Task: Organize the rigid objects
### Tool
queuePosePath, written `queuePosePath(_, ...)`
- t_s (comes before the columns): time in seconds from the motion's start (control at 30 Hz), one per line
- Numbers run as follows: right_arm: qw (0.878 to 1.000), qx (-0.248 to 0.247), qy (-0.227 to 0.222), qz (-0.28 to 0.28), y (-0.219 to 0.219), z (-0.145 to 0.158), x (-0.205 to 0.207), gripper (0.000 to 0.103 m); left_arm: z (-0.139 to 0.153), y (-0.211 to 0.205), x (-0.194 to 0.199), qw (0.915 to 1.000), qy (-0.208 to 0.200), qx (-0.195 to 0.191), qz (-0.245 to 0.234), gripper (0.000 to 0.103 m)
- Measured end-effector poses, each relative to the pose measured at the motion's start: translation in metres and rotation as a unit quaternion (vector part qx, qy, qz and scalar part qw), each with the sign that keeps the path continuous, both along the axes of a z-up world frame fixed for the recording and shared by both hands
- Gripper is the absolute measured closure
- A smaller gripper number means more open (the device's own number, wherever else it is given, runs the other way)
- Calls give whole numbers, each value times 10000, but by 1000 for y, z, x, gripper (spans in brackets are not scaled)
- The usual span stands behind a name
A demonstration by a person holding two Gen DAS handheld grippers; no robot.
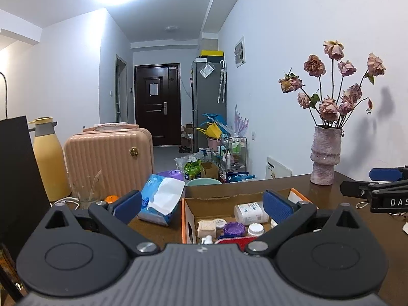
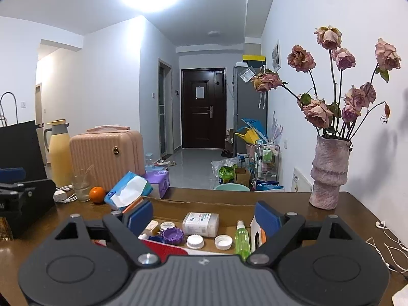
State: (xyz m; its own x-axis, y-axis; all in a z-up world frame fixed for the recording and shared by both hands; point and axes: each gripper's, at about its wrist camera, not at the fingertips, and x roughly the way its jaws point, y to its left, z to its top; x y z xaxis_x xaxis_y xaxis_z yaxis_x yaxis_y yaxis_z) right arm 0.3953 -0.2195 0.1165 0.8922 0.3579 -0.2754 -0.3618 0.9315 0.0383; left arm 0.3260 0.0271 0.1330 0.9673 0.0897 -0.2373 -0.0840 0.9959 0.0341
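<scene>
The open orange-edged cardboard box (image 2: 204,205) has its near side hidden behind the gripper body; between the jaws, the white rectangular container's (image 2: 201,224) label print is too small to read.

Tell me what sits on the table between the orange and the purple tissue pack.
In the right wrist view, an opened blue tissue pack lies between the orange and the purple tissue pack, white tissue showing at its torn top.
</scene>
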Motion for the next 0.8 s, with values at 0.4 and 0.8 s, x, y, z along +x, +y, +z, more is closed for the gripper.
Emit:
queuePosePath(0.4,9994,-226,-224,-97,-13,-44,-101,15,-62,-16,-96,9992,-114,379,-31,0)
queuePosePath(0.8,9987,200,169,-435,-25,-104,-226,15,-118,-22,-214,9989,71,-233,-412,0)
